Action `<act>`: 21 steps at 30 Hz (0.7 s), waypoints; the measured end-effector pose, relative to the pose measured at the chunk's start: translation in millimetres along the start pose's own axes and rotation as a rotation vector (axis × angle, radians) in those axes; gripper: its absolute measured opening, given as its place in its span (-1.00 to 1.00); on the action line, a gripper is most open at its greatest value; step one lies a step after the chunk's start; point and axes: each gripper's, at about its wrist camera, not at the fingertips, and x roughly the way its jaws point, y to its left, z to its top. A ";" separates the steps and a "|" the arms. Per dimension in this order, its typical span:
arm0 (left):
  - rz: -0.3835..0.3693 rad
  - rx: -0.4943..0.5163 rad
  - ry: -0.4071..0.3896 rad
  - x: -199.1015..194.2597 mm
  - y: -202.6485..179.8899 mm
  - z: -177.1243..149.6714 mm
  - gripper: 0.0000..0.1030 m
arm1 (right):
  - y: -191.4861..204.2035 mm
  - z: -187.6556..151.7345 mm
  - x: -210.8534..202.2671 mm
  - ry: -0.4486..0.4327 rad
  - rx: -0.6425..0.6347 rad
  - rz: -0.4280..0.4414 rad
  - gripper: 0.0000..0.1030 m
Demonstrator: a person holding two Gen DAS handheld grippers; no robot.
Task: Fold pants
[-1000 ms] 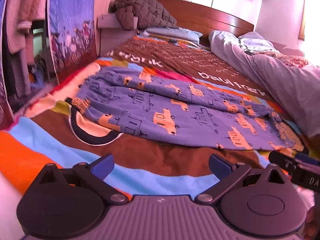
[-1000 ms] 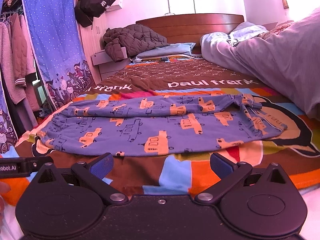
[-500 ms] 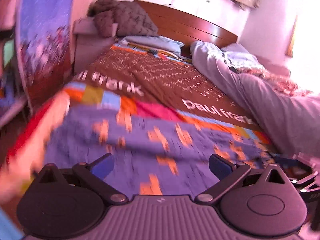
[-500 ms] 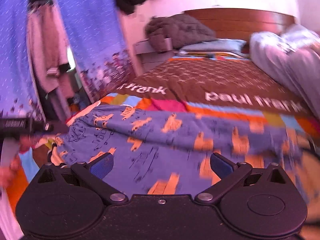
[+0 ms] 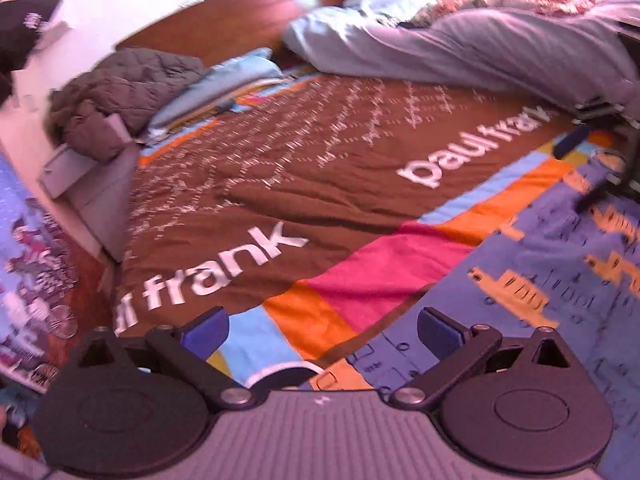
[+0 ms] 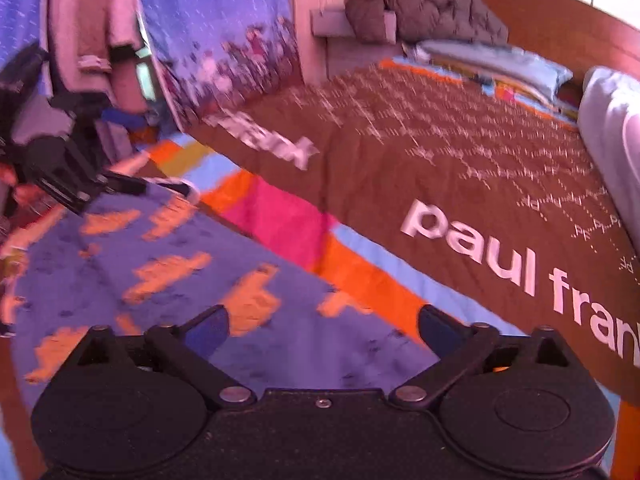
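Left gripper (image 5: 322,326): fingers spread wide, nothing between them. It hangs low over the near-left corner of the pants (image 5: 560,280), with one finger over the bedspread and the other over the purple fabric. Looks staged to straddle the cloth edge for a pinch.

Right gripper (image 6: 322,326): fingers also wide apart and empty, sitting over the far edge of the pants (image 6: 160,272). Its right finger is just past the fabric line, above the orange stripe.

The pants are purple with orange car prints. They lie flat on the bedspread (image 5: 340,184) across the bright striped band, short of the brown "paul frank" panel. They are spread lengthwise, which suits a fold across the middle or leg over leg. I can't tell waist from hem because of motion blur.

Each camera catches the other gripper at the frame edge: the right one at the far right of the left view (image 5: 600,160), the left one at the far left of the right view (image 6: 80,184). So they bracket opposite ends of the garment. My read is a two-point grab along one edge, then carrying it over. Whether any finger touches the cloth yet can't be told.

Further back:
- grey duvet (image 5: 480,48), bunched on the right side of the bed and clear of the work zone
- blue pillow (image 6: 500,64)
- dark quilted jacket (image 6: 420,4), dumped by the wooden headboard (image 5: 240,24)
- blue curtain (image 6: 208,20) on the left
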 end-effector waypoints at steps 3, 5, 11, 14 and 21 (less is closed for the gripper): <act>-0.082 0.045 0.047 24.9 7.0 -5.6 0.88 | -24.8 3.1 25.7 0.049 0.016 0.020 0.56; -0.128 0.080 0.062 34.1 5.3 -11.0 0.88 | -34.5 2.6 36.8 0.060 0.030 0.063 0.56; -0.204 0.143 0.174 67.2 -1.3 -23.6 0.67 | -36.9 8.5 68.6 0.094 0.008 0.148 0.47; -0.233 0.111 0.281 81.4 4.8 -29.6 0.00 | -29.5 7.9 83.8 0.161 -0.040 0.164 0.34; -0.188 0.149 0.279 73.4 -3.5 -28.3 -1.00 | -18.8 9.2 78.1 0.155 -0.099 0.111 -0.93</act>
